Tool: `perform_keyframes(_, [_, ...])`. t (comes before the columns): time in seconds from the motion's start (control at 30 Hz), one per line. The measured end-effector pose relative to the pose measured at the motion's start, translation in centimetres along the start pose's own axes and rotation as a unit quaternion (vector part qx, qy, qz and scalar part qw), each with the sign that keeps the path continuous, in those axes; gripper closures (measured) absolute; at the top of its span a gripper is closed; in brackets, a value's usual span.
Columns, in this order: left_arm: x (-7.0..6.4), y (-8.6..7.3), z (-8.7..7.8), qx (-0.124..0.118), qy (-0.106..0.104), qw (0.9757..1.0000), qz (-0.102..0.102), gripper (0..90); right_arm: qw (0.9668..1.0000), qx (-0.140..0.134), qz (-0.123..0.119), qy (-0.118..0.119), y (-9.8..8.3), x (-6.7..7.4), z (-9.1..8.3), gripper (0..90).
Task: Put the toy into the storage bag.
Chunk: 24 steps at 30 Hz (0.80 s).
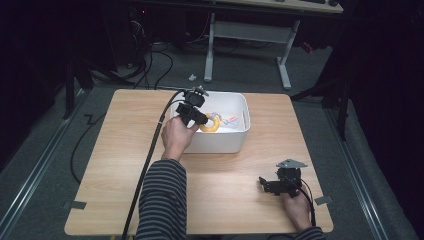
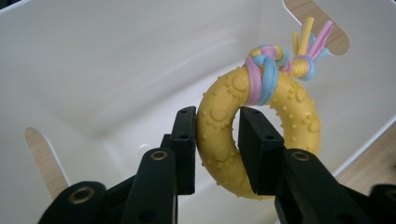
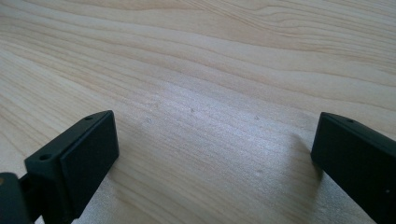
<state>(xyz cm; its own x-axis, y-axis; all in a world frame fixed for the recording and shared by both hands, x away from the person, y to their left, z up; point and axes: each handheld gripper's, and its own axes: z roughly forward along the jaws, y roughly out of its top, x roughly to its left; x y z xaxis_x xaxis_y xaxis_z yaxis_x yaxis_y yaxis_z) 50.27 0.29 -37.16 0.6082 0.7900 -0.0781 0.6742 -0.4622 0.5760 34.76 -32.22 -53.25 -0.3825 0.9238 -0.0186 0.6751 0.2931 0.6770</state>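
Two black jaws of the left gripper (image 2: 217, 149) rise closest to the lens in the left gripper view, and between them sits the yellow ring (image 2: 219, 140), a knobbly rubber loop. One pad presses its outer side and the other stands inside its hole, so the jaws are clamped on one limb of the ring. Beyond the jaws, at the ring's far top, a rope (image 2: 271, 65) of pink, blue and yellow strands is knotted around it, with loose ends fanning out past the knot. Behind and around the held ring are the white walls of the bin (image 2: 93, 70); the ring hangs inside it, above the floor.

In the high view the left gripper (image 1: 204, 120) reaches over the bin's (image 1: 220, 142) near-left part, with the ring (image 1: 211, 125) at its tip.

The right gripper (image 3: 215, 158) has its jaws spread wide with nothing between them, just bare table (image 3: 210, 70) ahead and below. In the high view it (image 1: 264, 183) rests low near the table's (image 1: 125, 165) near-right corner, well apart from the bin.
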Motion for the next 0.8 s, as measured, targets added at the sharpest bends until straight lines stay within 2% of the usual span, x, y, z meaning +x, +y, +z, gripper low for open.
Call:
perform_keyframes(0.13, [0.03,-0.19,0.28,0.01,0.006,0.9999,0.004,68.2,1.0,0.0,0.001,0.0,0.0,0.01,0.0,0.6])
perform_keyframes(0.53, [0.11,-0.32,0.7,0.02,0.001,0.9998,0.003,68.1,1.0,-0.001,-0.001,0.0,0.0,-0.01,0.01,0.6])
perform_keyframes(0.8, [0.62,-0.54,0.83,0.021,-0.013,0.9996,-0.014,67.3,1.0,0.0,0.0,0.0,0.0,0.0,0.0,0.6])
